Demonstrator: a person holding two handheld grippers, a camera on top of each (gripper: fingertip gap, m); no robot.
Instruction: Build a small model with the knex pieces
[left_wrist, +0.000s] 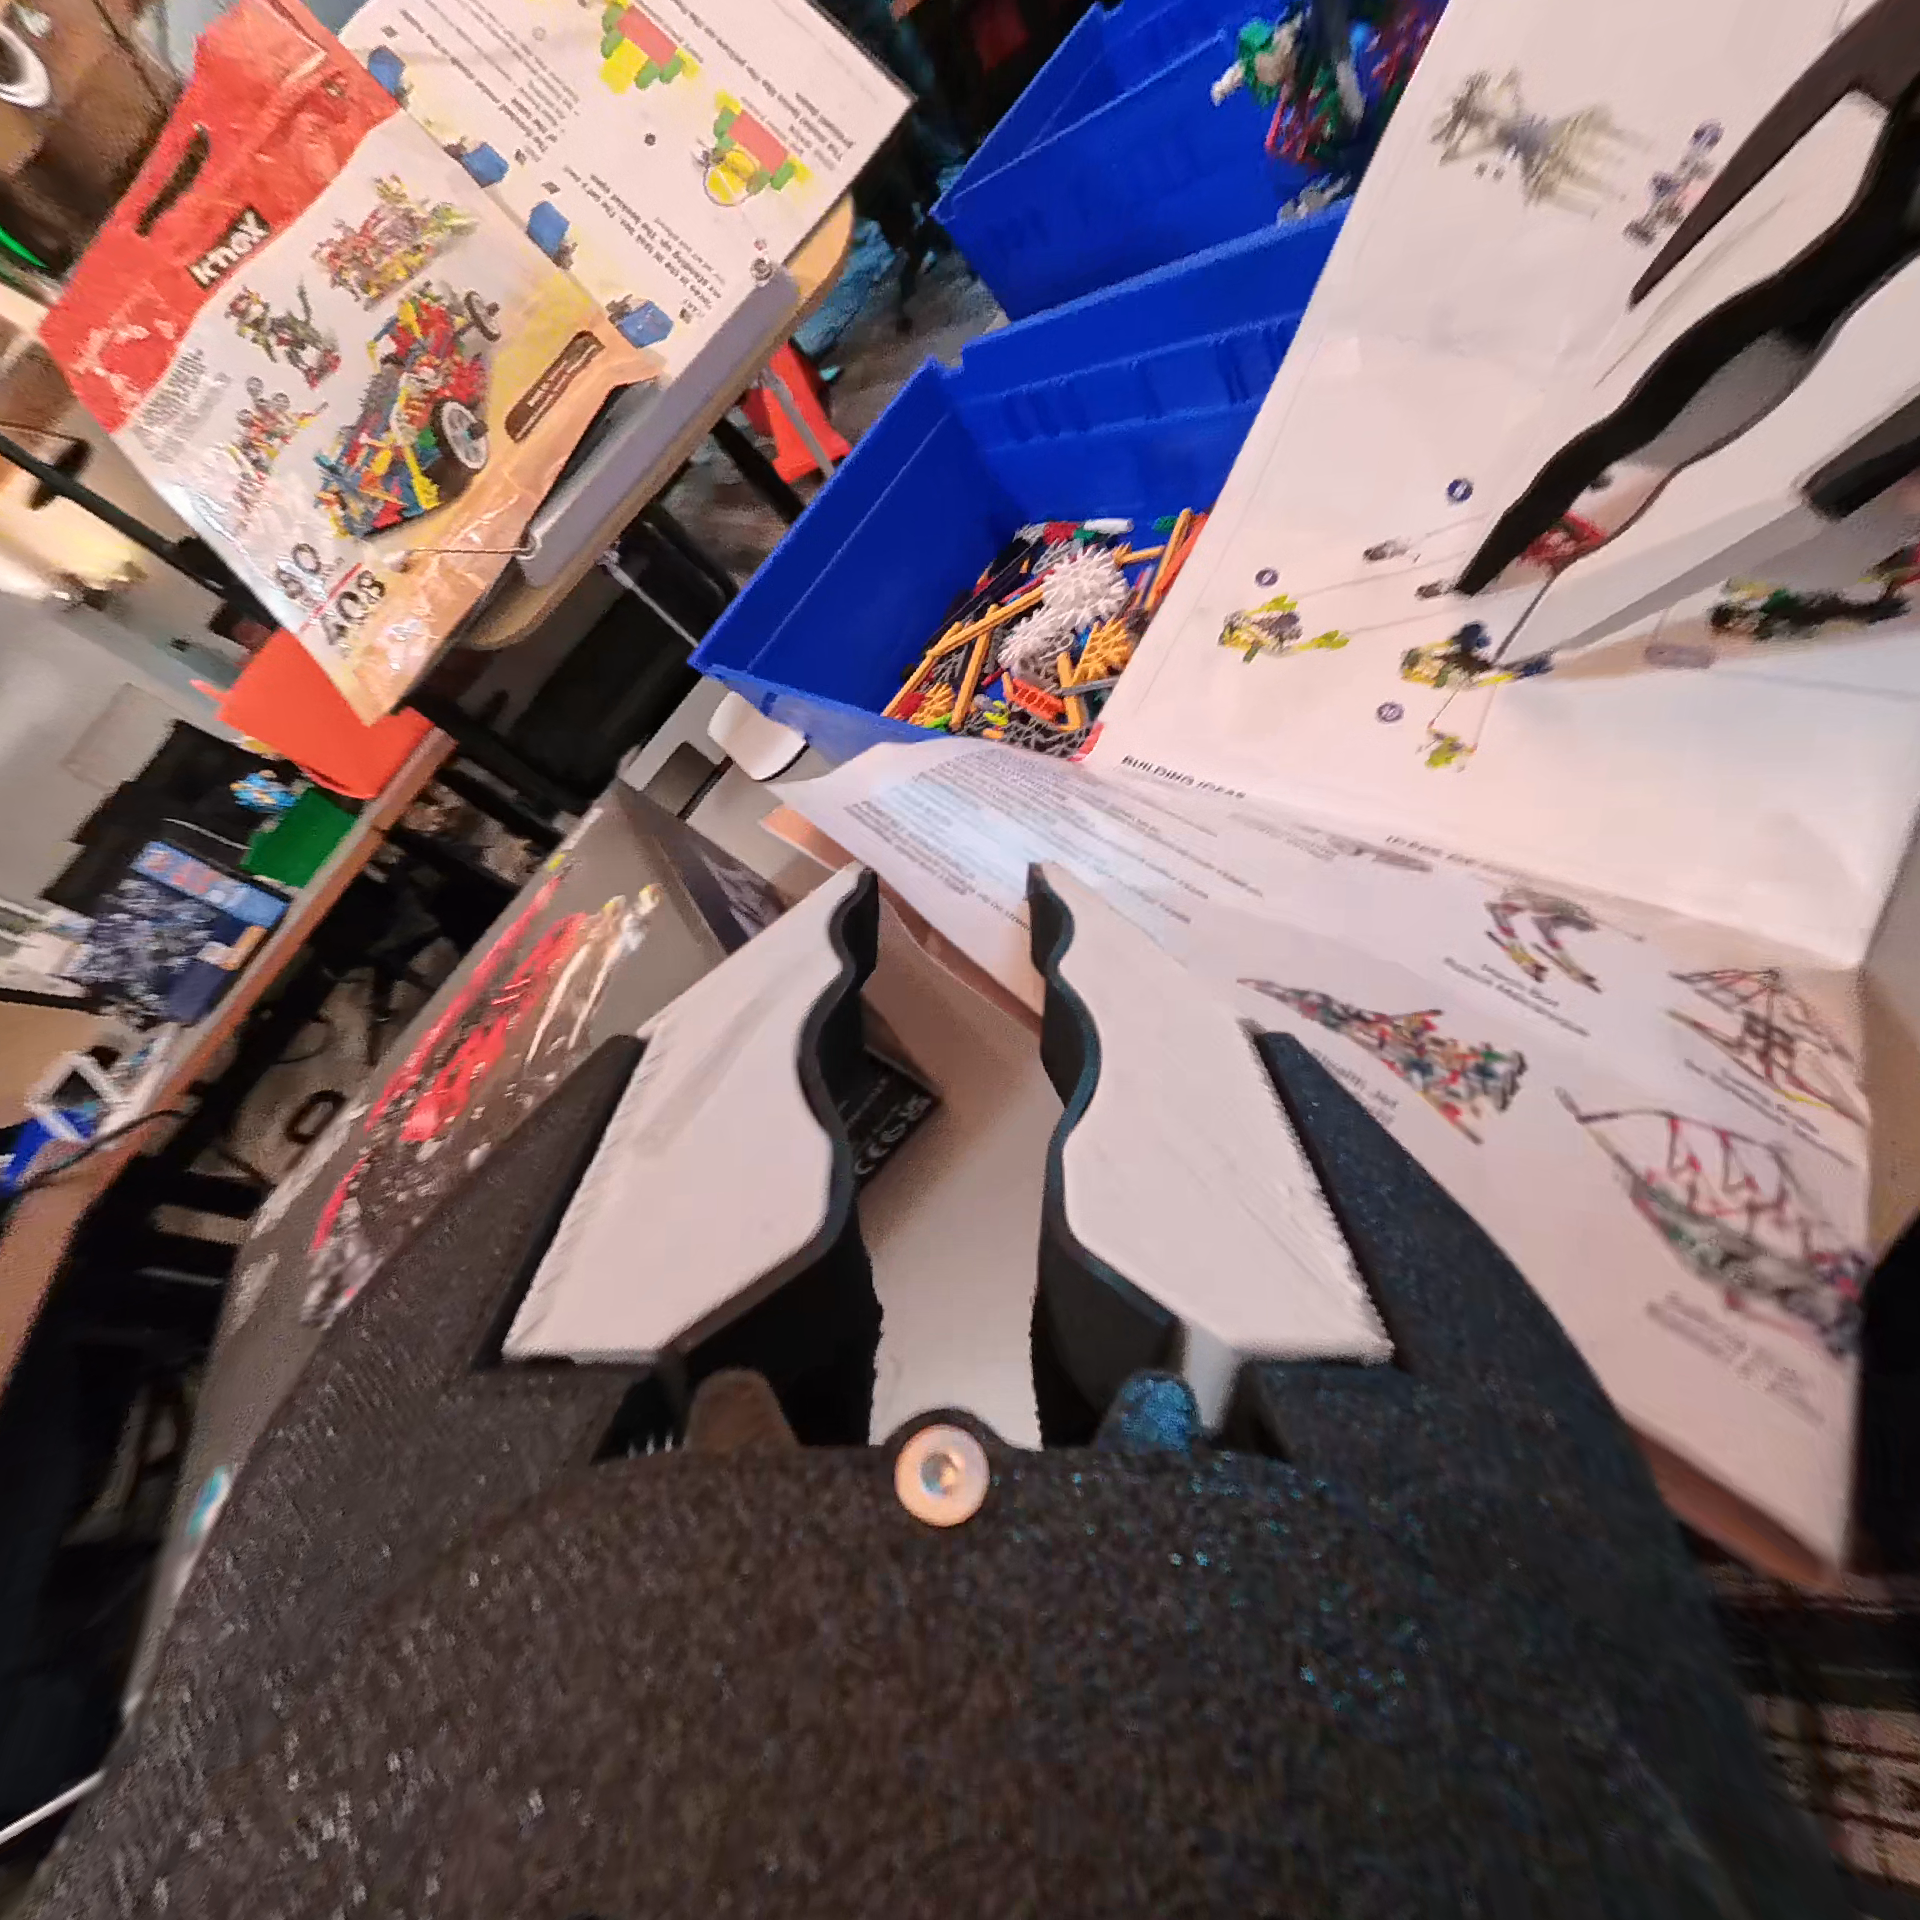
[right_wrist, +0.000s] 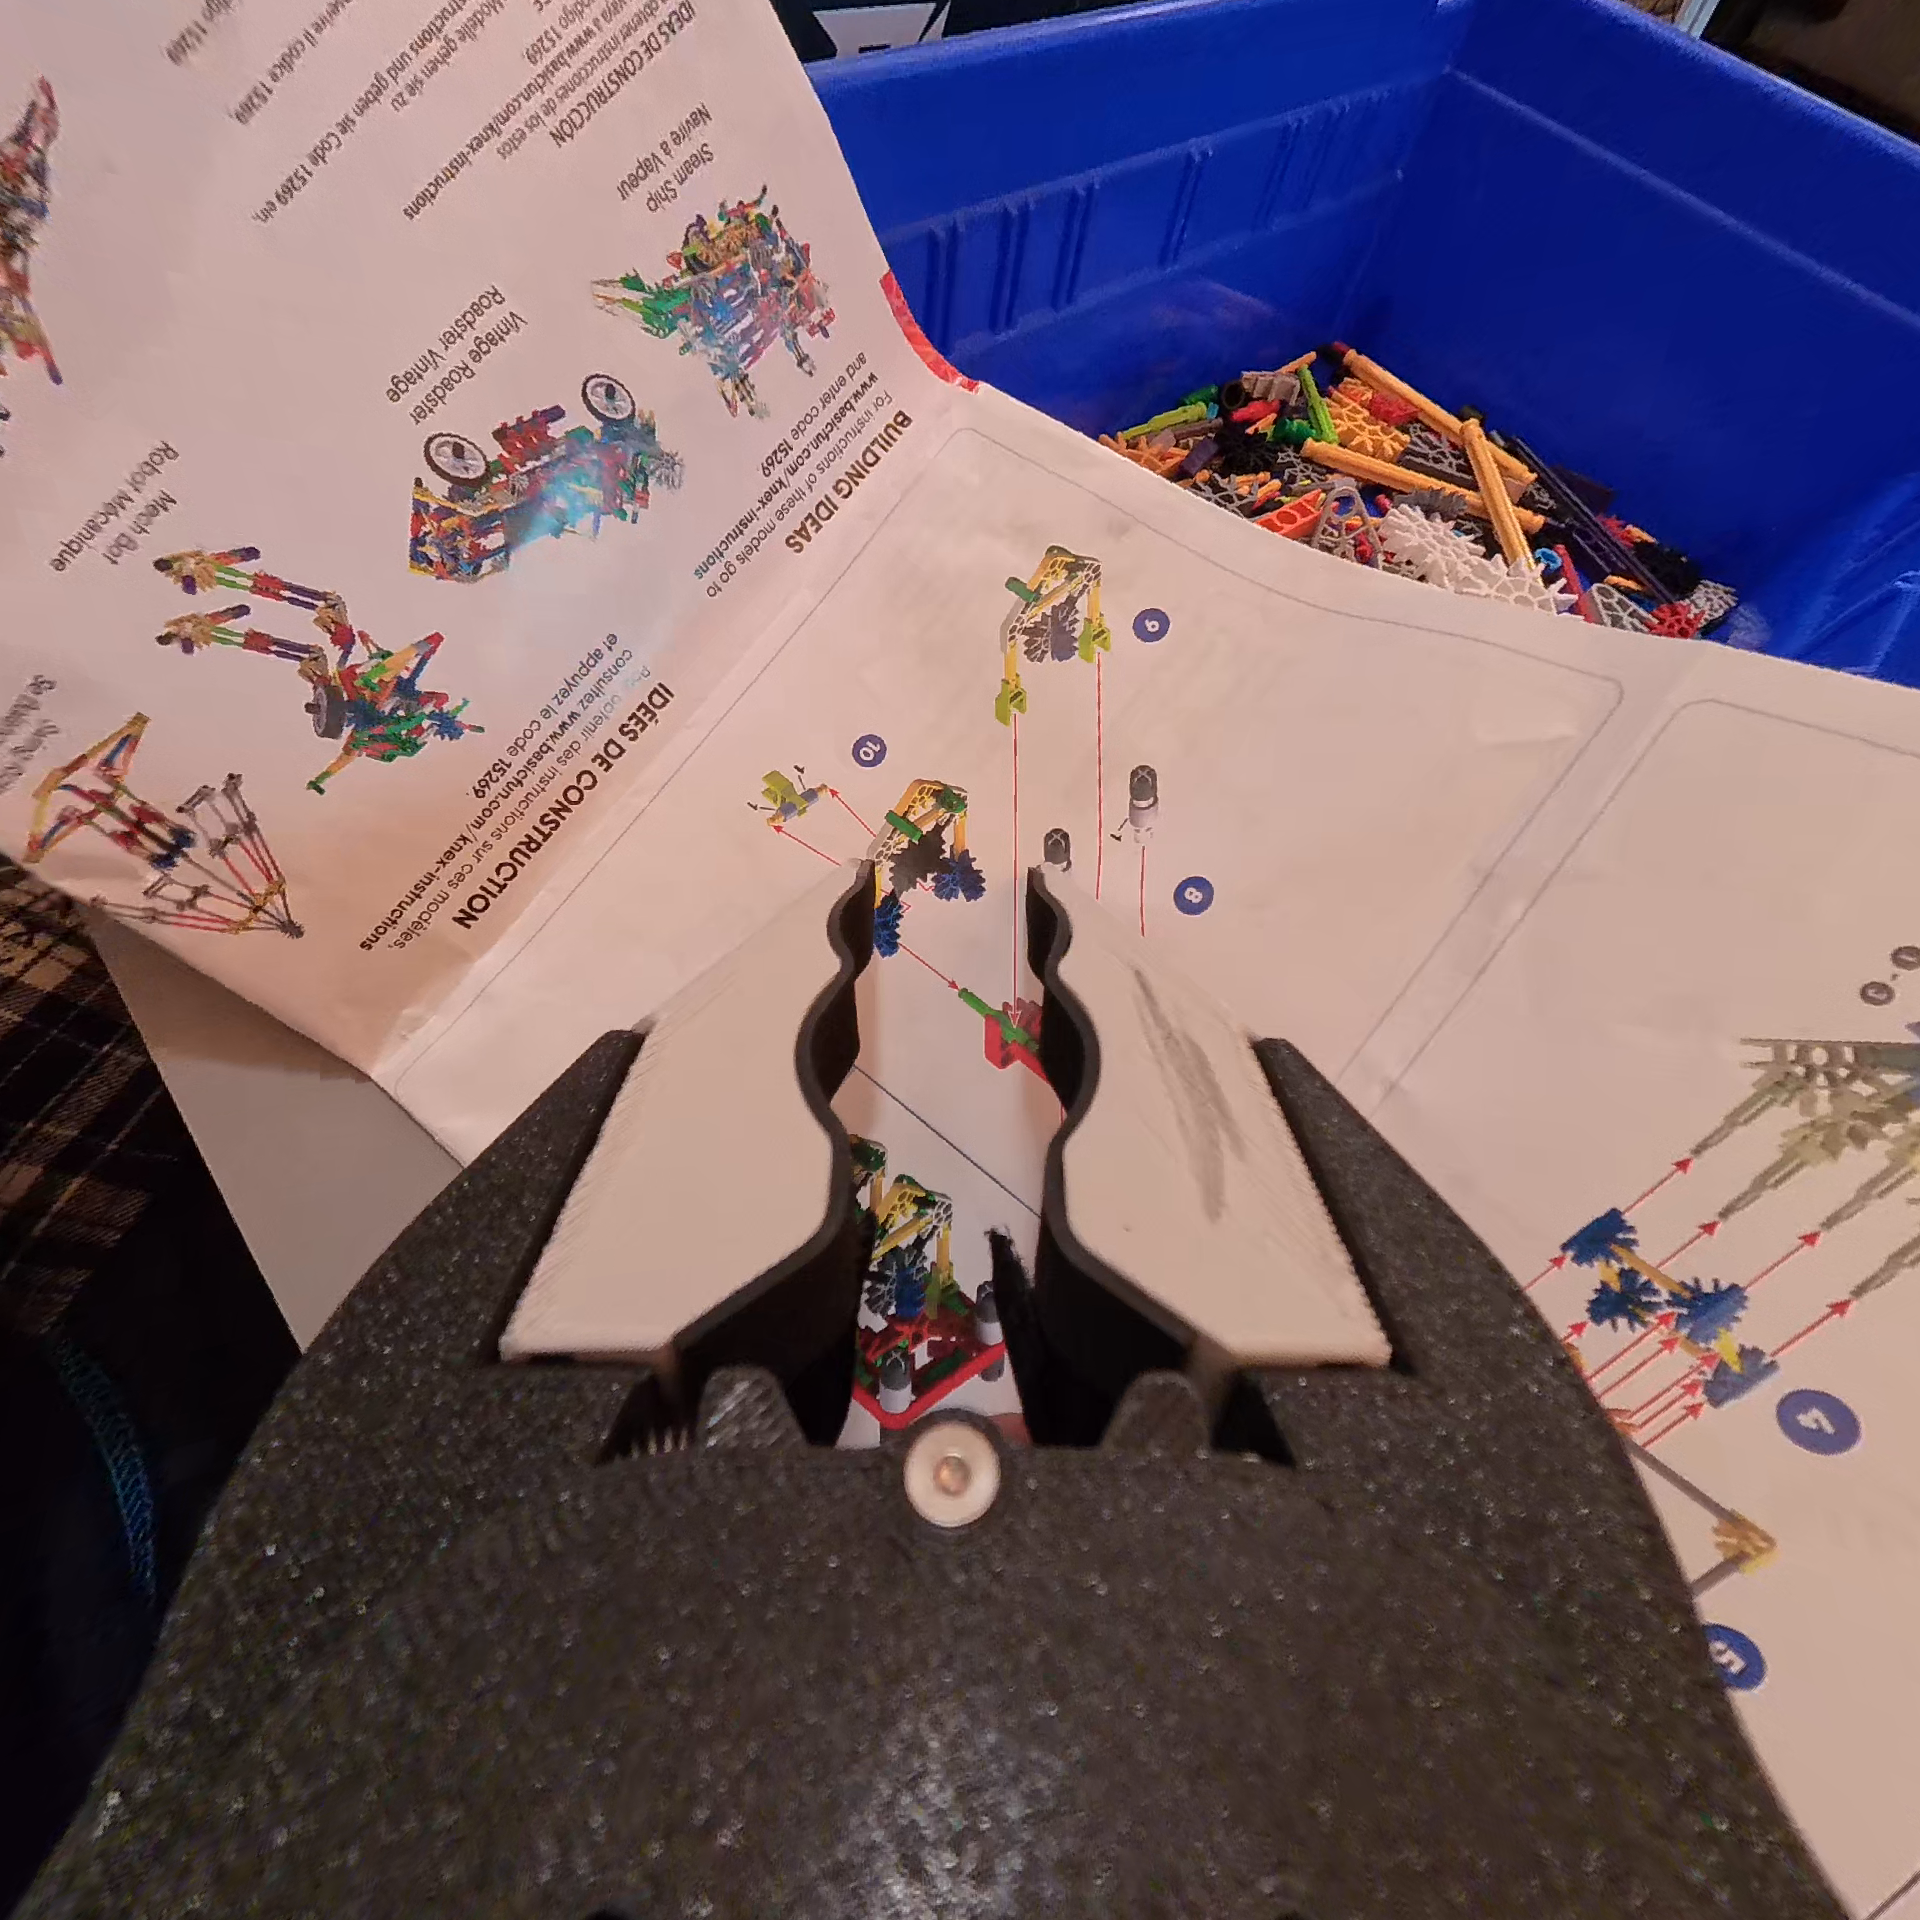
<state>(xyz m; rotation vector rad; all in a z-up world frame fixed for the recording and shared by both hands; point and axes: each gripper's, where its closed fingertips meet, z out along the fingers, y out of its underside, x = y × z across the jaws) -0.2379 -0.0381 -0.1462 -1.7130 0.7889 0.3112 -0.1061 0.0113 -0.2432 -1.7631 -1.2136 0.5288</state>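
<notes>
A large white fold-out instruction sheet with pictures of colourful models lies on the table. One panel leans up against a blue bin. My left gripper is open. Its tips are at the sheet's near edge, and the paper runs into the gap between the jaws, which stand apart. My right gripper is open and empty, with its tips just above the sheet over the step drawings. It also shows in the left wrist view. The bin holds several loose rods and connectors.
A second blue bin with built pieces stands behind the first. A red and white toy box leans at the upper left. A dark box with a red model picture lies to the left of my left gripper. Plaid cloth borders the table. There is about 20 cm between the tips of the two grippers.
</notes>
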